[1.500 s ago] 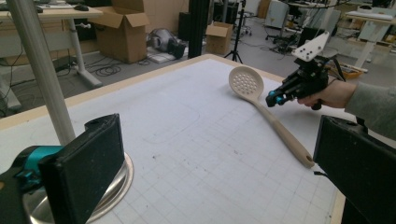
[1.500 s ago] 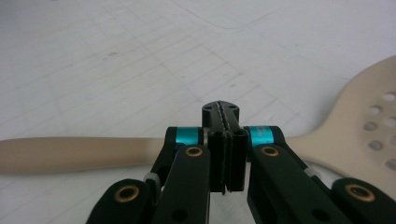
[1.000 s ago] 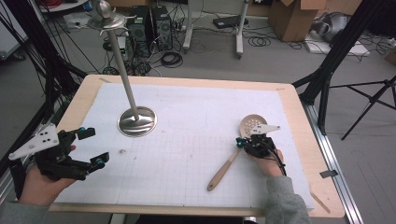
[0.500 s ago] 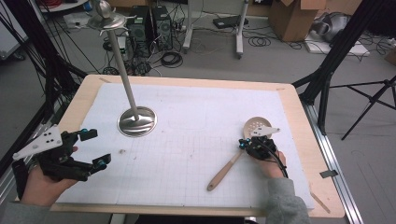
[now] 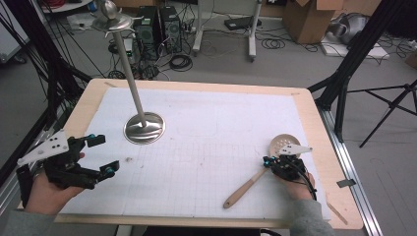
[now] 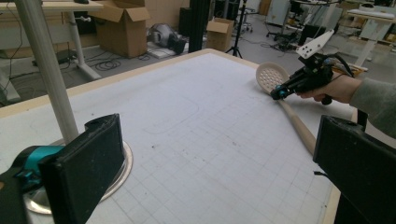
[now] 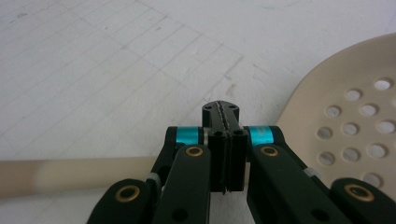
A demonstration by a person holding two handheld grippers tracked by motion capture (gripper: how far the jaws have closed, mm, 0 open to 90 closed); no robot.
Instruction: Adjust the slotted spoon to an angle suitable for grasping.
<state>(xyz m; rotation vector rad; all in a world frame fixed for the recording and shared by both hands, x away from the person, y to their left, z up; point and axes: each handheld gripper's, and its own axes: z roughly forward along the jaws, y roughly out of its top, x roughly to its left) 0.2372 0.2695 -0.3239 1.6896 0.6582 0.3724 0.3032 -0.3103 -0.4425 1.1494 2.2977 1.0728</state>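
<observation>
A beige slotted spoon point(image 5: 244, 188) lies on the white grid mat point(image 5: 206, 147) at the right front, with its perforated head point(image 7: 355, 116) pointing away from me. My right gripper point(image 5: 267, 161) is shut, its jaws pressed pad to pad with nothing between them. Its tips point(image 7: 220, 109) sit over the spoon's neck, where the handle meets the head. The left gripper view shows that gripper point(image 6: 280, 92) beside the spoon head point(image 6: 272, 77). My left gripper point(image 5: 104, 154) is held open at the left front with nothing between its jaws point(image 6: 219, 158).
A metal stand with a round base point(image 5: 144, 128) and a tall slanted pole point(image 5: 129, 69) stands at the mat's left rear, close to the left gripper. The wooden table rim point(image 5: 319, 142) borders the mat. Boxes, cables and tripods lie on the floor beyond.
My right gripper has shifted towards me and slightly right. The spoon has moved with it, its head swinging right and nearer. The left gripper has stayed in place.
</observation>
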